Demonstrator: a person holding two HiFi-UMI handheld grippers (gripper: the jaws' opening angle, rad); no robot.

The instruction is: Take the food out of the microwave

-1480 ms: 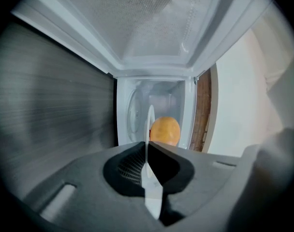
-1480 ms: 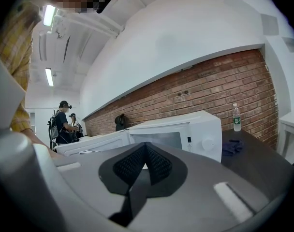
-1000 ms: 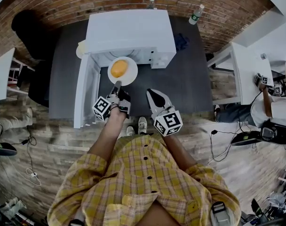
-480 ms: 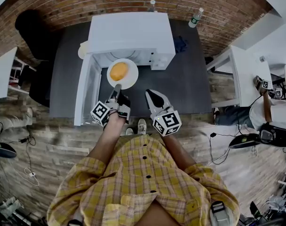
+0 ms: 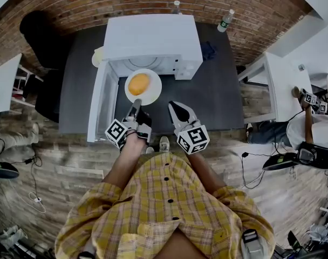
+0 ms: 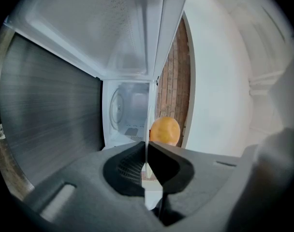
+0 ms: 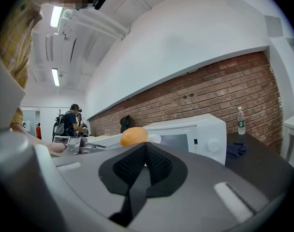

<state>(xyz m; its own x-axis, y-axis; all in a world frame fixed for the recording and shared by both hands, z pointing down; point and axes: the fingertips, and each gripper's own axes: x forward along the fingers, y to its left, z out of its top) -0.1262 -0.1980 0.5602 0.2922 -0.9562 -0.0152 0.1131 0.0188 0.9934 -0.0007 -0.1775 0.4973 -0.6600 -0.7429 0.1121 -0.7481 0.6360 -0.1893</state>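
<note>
**Head view with both gripper views.** The white microwave (image 5: 150, 36) stands at the rear edge of the dark bench (image 5: 218, 96). Its door (image 5: 99, 109) is swung open toward the bench's left edge.

The white plate (image 5: 153, 93) is at the mouth of the cavity, in front of the opening and over the middle of the bench. It carries one rounded orange piece of food (image 5: 138, 83), lying near the plate's centre.

Your left gripper (image 5: 135, 106) has its fingers closed on the plate's near rim. In the left gripper view the thin white rim (image 6: 148, 175) is pinched between them, with the food just beyond and the cavity (image 6: 132, 112) behind it. Whether the plate also touches the bench cannot be told.

Your right gripper (image 5: 175, 108) is just beside the left one, toward the bench's front edge. Its fingers are together with nothing between them.

A clear bottle (image 5: 225, 19) stands at the bench's rear right corner. A dark blue cloth (image 5: 209, 50) lies beside the microwave on that same side.
</note>
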